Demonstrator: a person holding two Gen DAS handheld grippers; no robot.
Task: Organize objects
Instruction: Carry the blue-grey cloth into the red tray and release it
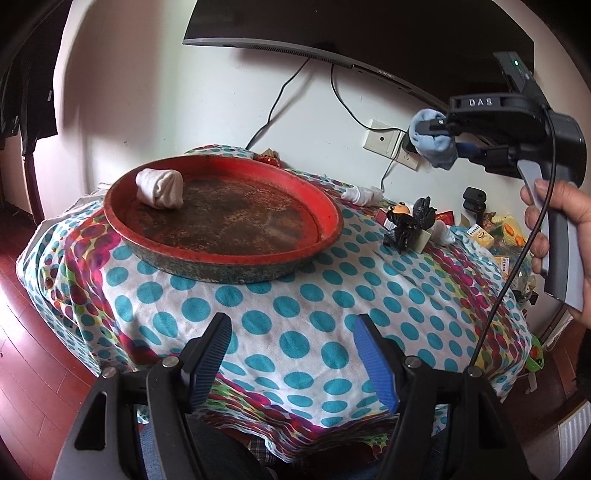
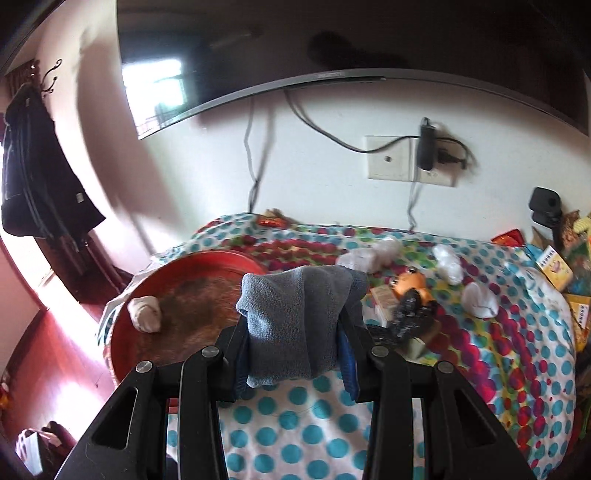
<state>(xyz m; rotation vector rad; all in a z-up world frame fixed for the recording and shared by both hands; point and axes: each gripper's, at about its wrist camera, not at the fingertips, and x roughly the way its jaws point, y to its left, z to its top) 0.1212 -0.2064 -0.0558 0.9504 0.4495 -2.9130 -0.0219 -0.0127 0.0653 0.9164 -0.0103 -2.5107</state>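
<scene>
A round red tray (image 1: 325, 210) (image 2: 122, 343) sits on the spotted tablecloth, and one rolled white sock (image 1: 160, 188) (image 2: 144, 314) lies in it at its far left. My right gripper (image 2: 295, 332) (image 1: 436, 127) is shut on a rolled blue sock (image 2: 295, 321) (image 1: 437, 146), held in the air to the right of the tray. My left gripper (image 1: 291, 354) hovers open and empty over the near side of the table. More rolled white socks (image 1: 362, 194) (image 2: 373, 254) lie on the cloth behind and to the right of the tray.
A black crumpled bag with an orange toy (image 1: 413, 221) (image 2: 410, 295) stands right of the tray. Small boxes and packets (image 1: 491, 236) (image 2: 554, 269) crowd the table's right end. A television (image 1: 369, 33) and wall sockets with cables (image 2: 410, 158) are behind. A hand (image 1: 561, 221) holds the right gripper.
</scene>
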